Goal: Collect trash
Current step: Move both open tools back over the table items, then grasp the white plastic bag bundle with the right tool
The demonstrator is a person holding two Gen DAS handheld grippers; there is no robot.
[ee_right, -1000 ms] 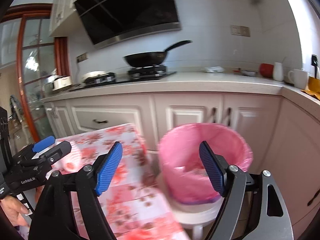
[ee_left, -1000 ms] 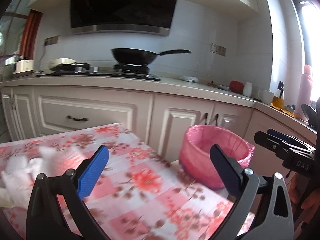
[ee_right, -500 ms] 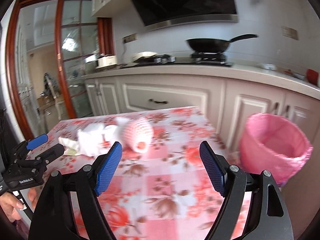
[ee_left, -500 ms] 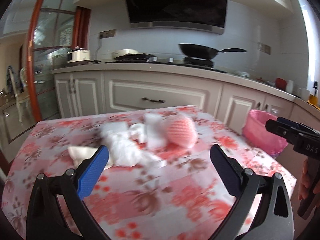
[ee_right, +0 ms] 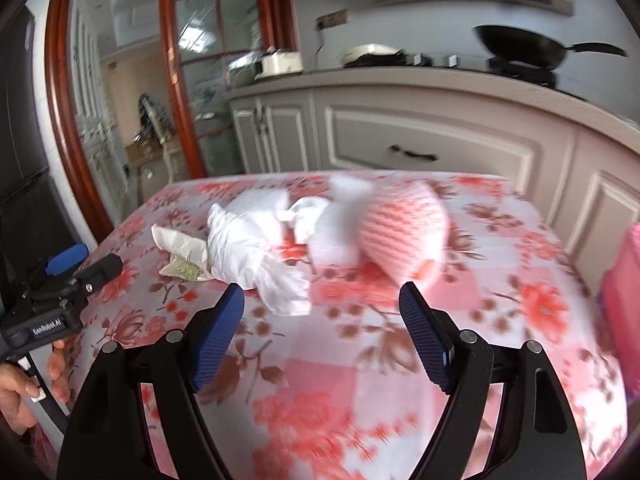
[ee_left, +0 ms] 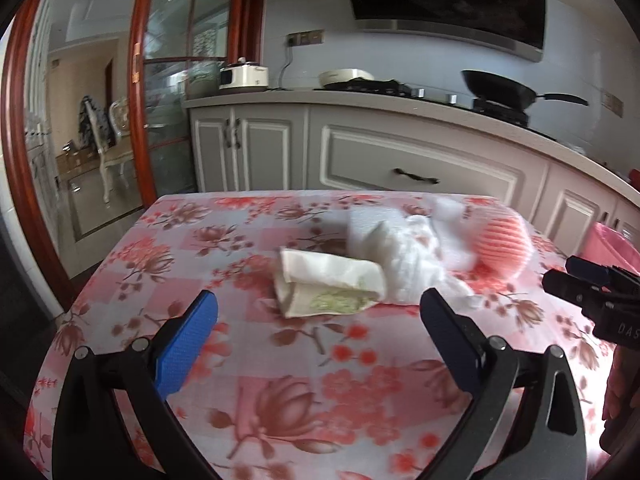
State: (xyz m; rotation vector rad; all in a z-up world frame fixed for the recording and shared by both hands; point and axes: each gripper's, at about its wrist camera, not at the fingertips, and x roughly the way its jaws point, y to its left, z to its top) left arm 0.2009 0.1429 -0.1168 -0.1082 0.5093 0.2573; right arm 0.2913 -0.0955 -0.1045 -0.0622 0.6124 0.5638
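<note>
Trash (ee_left: 400, 264) on table (ee_left: 320, 380), ahead of both empty hand-held grippers.

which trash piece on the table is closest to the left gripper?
The folded cream napkin with green smears, lying at the left end of the pile, right ahead of the open left gripper. The white wads and pink foam net sit farther right.

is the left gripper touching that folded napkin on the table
Apart. The left wrist view shows the left gripper open, bare tablecloth between its fingertips and the folded napkin.
</note>
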